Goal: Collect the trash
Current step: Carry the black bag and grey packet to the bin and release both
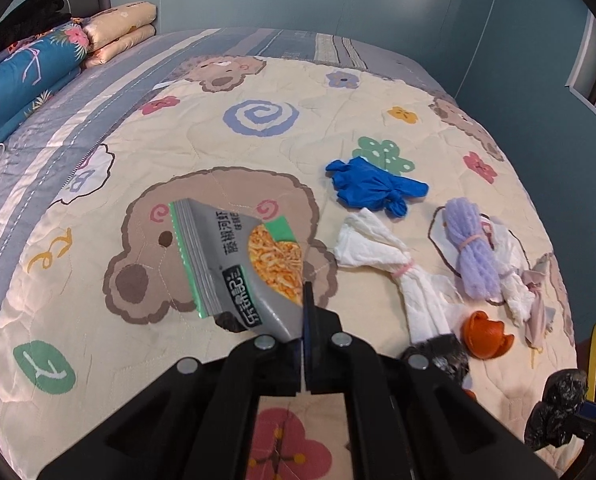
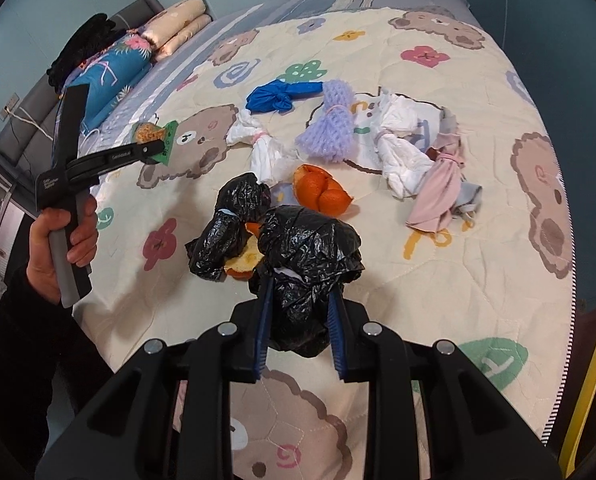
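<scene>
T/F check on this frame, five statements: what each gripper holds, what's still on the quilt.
1. The left gripper is shut on the snack packet. True.
2. The right gripper is empty. False: its blue pads press on a crumpled black plastic bag.
3. The blue glove is knotted and lies on the quilt. True.
4. The orange peel is between the left gripper's fingers. False: it lies on the quilt, ungripped.
5. The purple mesh bundle is tied round its middle with a band. True.
</scene>
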Available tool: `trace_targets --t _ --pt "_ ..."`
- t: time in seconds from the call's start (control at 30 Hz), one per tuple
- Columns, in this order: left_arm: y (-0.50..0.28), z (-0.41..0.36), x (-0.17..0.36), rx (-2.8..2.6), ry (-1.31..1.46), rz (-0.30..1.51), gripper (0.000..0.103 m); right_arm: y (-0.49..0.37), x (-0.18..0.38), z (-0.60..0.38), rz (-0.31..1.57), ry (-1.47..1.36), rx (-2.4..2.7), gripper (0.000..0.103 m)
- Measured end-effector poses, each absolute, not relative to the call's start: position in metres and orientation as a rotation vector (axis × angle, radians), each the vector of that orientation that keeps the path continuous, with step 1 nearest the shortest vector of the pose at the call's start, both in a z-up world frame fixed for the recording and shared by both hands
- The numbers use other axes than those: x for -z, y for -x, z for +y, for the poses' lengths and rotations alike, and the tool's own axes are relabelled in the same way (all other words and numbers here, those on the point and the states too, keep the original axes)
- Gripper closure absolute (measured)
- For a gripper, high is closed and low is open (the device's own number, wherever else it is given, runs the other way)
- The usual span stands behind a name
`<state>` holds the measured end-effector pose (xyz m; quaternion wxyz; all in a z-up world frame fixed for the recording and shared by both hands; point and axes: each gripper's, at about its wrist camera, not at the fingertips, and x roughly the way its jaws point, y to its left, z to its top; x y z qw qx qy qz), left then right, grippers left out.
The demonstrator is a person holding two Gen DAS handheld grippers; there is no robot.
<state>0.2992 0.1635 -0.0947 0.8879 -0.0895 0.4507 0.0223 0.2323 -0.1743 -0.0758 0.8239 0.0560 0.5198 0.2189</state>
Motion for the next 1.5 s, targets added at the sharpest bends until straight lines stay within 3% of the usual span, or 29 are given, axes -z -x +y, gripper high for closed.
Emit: trace_targets --t 0.43,1.5 --pt "-0.268 0.084 0.074 0.103 0.136 0.949 0.103 -0.205 0.062 -0.24 1.044 -0.205 -0.375 0.079" --pt "-0.238 -0.212 0.035 0.63 -0.033 0.93 0.103 -0.148 0.021 -0.466 0.852 -0.384 0.028 0.078"
